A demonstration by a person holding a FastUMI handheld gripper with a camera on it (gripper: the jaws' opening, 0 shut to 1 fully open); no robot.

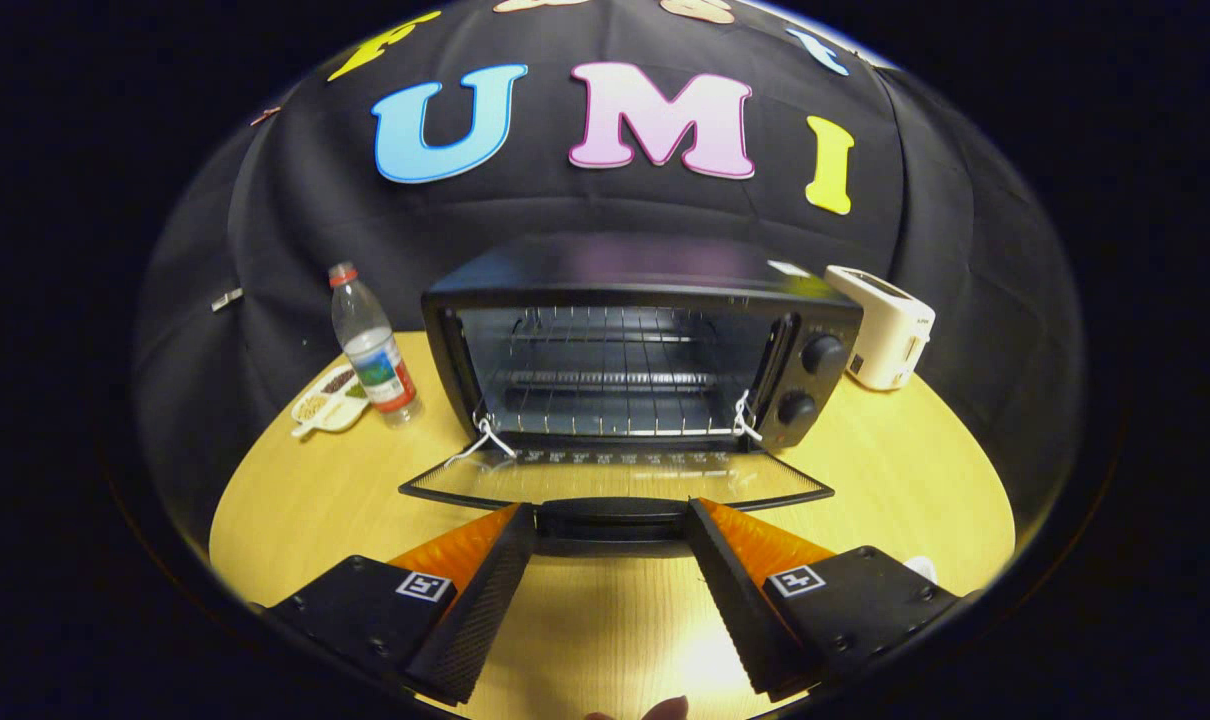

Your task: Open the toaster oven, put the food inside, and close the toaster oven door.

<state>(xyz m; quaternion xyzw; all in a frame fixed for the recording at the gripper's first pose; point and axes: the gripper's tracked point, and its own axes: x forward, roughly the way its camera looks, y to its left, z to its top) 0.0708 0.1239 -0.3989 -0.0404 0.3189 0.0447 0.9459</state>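
Observation:
The black toaster oven stands in the middle of the wooden table with its glass door folded down flat toward me. Inside, a bare wire rack shows. The door's dark handle lies just at my fingertips, spanning the gap between them. My gripper is open wide, a finger at each end of the handle, pressing on nothing that I can see. A small white dish of food sits left of the oven.
A plastic water bottle stands beside the dish, close to the oven's left side. A white pop-up toaster is behind the oven's right corner. White strings hang at both door hinges. A person's fingertip shows below the fingers.

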